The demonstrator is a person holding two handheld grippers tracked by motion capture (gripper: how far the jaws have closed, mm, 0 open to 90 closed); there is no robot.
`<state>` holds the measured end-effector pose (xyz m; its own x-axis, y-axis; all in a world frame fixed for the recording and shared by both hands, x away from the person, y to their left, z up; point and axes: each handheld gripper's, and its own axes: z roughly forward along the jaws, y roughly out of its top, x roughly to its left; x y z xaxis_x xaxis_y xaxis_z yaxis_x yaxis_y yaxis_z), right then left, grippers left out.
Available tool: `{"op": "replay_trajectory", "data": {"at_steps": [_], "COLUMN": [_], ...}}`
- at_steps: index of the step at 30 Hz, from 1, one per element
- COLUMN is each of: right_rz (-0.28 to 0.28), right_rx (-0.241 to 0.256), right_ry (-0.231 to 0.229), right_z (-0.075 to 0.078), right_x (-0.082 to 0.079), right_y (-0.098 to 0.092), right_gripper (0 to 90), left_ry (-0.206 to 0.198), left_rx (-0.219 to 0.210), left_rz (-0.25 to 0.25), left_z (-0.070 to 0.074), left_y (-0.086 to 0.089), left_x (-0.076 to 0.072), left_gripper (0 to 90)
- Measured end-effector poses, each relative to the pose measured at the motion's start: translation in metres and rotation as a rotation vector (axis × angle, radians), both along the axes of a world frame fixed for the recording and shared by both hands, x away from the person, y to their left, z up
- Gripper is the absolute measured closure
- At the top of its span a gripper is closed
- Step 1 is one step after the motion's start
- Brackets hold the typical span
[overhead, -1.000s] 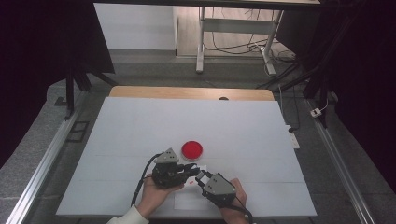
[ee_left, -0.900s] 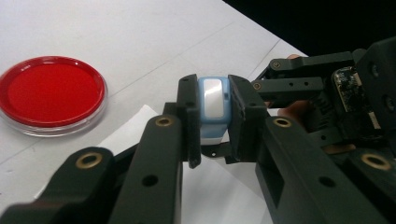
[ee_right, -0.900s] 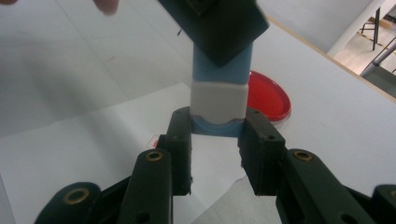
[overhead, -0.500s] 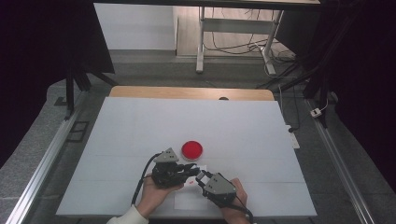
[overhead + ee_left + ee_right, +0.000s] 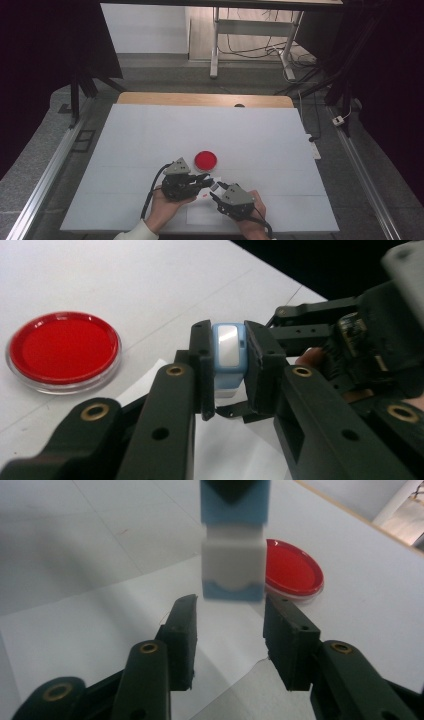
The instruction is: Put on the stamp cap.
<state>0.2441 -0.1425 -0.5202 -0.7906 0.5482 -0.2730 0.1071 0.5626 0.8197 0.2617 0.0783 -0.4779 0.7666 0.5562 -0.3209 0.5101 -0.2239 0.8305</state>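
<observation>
I have the left gripper (image 5: pixel 229 365) pinching a small blue-and-white block (image 5: pixel 228 357) between its jaws, held just above a white paper sheet (image 5: pixel 205 215) near the table's front edge. My right gripper (image 5: pixel 230 630) faces it with jaws spread, the block's lower end just beyond their tips, not touching as far as I can tell. A red round lid (image 5: pixel 205 160) lies flat on the table (image 5: pixel 260 135) just beyond both grippers. The table is covered in pale white sheeting, with a strip of wood showing at its far edge. Metal rails (image 5: pixel 45 175) run along both sides, and beyond the table I see a grey floor (image 5: pixel 165 75), white desk legs (image 5: pixel 215 45) with loose cables (image 5: pixel 250 47) and dark curtains (image 5: pixel 45 45).
</observation>
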Motion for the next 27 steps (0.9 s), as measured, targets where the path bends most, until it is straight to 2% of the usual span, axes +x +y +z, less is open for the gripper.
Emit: {"op": "replay_trajectory", "data": {"at_steps": [2, 5, 8, 15, 18, 22, 27], "right_rz": [0.001, -0.014, -0.012, -0.013, -0.037, -0.077, -0.115], "right_rx": [0.028, 0.041, 0.075, 0.09, 0.089, 0.111, 0.124], "right_ry": [0.025, 0.027, 0.038, 0.06, 0.075, 0.087, 0.086], "right_z": [0.0, 0.002, 0.005, 0.008, 0.009, 0.013, 0.015], "right_x": [0.002, 0.004, 0.006, 0.009, 0.009, 0.012, 0.013], "right_y": [-0.005, -0.012, -0.02, -0.04, -0.056, -0.079, -0.104], "right_gripper": [54.2, 52.6, 51.5, 48.7, 48.1, 47.6, 47.4], "left_ry": [-0.011, -0.018, -0.025, -0.043, -0.053, -0.065, -0.07], "left_rx": [-0.009, -0.016, -0.022, -0.009, 0.001, 0.013, 0.022], "left_rz": [0.002, 0.003, 0.005, 0.006, 0.011, 0.019, 0.023], "left_z": [0.003, 0.006, 0.008, 0.01, 0.011, 0.013, 0.013], "left_y": [0.003, 0.006, 0.008, 0.012, 0.014, 0.016, 0.017], "left_x": [0.0, 0.0, 0.0, 0.0, -0.001, -0.001, -0.001], "left_gripper": [75.8, 75.7, 75.7, 75.7, 75.7, 75.7, 75.7]}}
